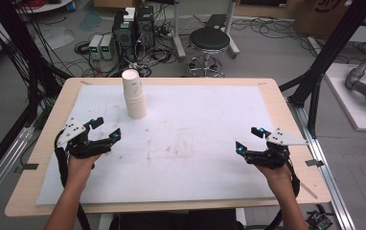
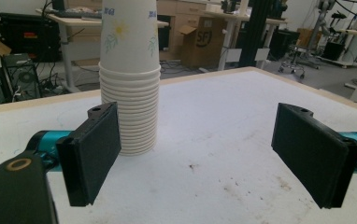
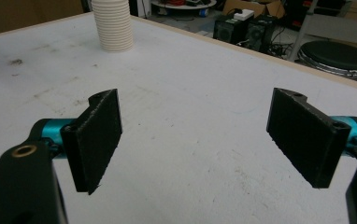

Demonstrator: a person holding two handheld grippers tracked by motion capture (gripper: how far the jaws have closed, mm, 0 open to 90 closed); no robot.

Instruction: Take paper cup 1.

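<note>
A tall stack of paper cups point(image 1: 134, 96) stands upright toward the table's point(image 1: 277, 103) far edge, ahead of the spread, empty left gripper point(image 1: 105, 129) and well left of the equally spread right gripper point(image 1: 248, 139); approach level, gripping gently.

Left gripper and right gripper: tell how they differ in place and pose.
The left gripper sits near the stack of paper cups; the right gripper is far from it. The left gripper points toward the stack, the right gripper toward bare table. Both are open, empty, hand-held.
</note>
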